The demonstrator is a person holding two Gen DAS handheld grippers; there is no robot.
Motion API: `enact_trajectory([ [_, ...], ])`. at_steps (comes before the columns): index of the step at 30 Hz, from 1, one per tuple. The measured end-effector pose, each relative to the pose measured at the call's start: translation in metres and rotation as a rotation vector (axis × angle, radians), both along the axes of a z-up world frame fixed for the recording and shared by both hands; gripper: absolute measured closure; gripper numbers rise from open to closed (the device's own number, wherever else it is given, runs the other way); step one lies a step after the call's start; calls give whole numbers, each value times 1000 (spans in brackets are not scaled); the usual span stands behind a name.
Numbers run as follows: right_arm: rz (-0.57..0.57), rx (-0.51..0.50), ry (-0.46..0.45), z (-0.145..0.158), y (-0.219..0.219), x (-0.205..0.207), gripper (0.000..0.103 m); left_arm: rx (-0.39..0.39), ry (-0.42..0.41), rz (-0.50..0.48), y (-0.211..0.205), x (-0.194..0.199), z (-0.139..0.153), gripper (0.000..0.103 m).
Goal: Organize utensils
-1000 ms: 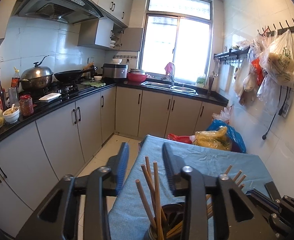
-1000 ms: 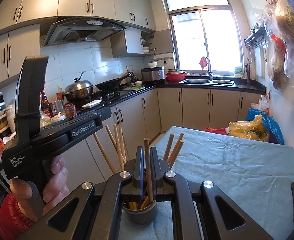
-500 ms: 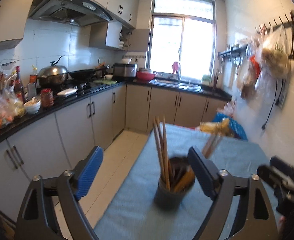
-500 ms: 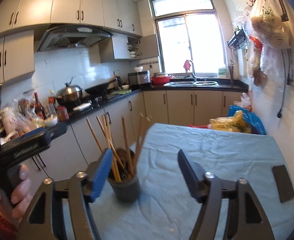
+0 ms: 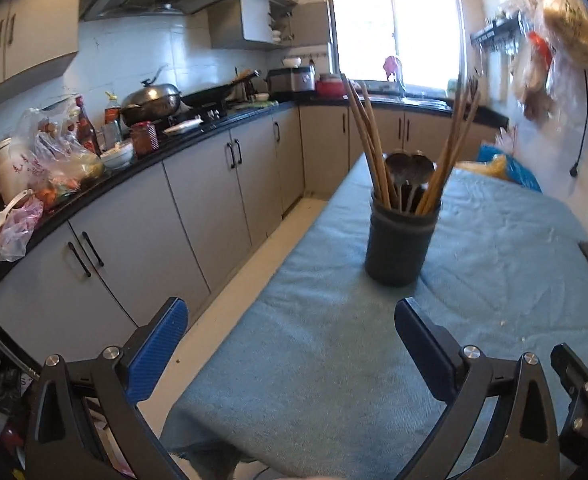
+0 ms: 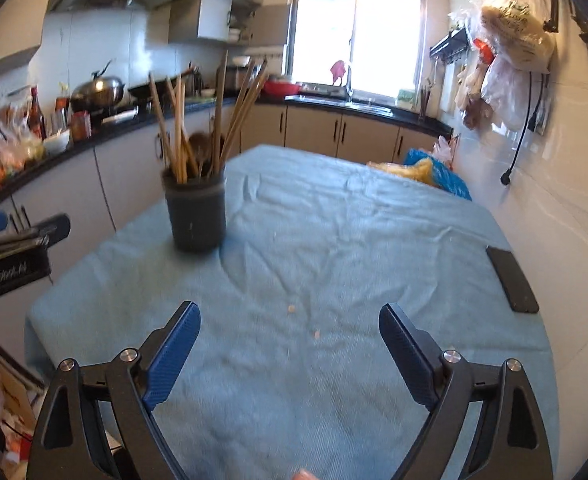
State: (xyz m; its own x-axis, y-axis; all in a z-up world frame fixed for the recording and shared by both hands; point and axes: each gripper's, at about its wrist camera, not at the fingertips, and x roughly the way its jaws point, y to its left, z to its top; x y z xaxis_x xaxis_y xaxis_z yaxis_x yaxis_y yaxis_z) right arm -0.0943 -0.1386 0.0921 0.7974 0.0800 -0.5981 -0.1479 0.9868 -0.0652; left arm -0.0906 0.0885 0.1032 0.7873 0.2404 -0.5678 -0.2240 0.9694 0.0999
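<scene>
A dark round utensil holder (image 5: 401, 236) stands upright on the blue tablecloth (image 5: 334, 360). It holds several wooden chopsticks (image 5: 368, 140) and dark spoons (image 5: 408, 166). It also shows in the right wrist view (image 6: 195, 216), at the table's left side. My left gripper (image 5: 291, 344) is open and empty, well back from the holder. My right gripper (image 6: 289, 350) is open and empty over bare cloth, to the right of and nearer than the holder. The left gripper's body (image 6: 13, 256) shows at the left edge of the right wrist view.
A black phone (image 6: 512, 280) lies near the table's right edge by the tiled wall. Yellow and blue bags (image 6: 430, 172) sit at the far end. A cluttered counter with cabinets (image 5: 133, 216) runs along the left, across a floor gap.
Both grippers have opened and pulled back from the holder. The right gripper let go of a chopstick, which now stands in the holder.
</scene>
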Motion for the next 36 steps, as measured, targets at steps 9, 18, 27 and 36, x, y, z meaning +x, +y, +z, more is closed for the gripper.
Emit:
enact_trajectory([
  [9, -16, -3, 5, -6, 1, 4, 9, 20, 33, -2, -7, 9, -5, 0],
  [18, -15, 2, 31, -12, 4, 9, 9, 30, 58, -14, -14, 15, -15, 0],
  [27, -12, -3, 44, -15, 7, 13, 9, 52, 75, -31, -21, 17, -24, 0],
  [36, -11, -5, 61, -18, 9, 16, 9, 56, 82, -41, -24, 18, -29, 0],
])
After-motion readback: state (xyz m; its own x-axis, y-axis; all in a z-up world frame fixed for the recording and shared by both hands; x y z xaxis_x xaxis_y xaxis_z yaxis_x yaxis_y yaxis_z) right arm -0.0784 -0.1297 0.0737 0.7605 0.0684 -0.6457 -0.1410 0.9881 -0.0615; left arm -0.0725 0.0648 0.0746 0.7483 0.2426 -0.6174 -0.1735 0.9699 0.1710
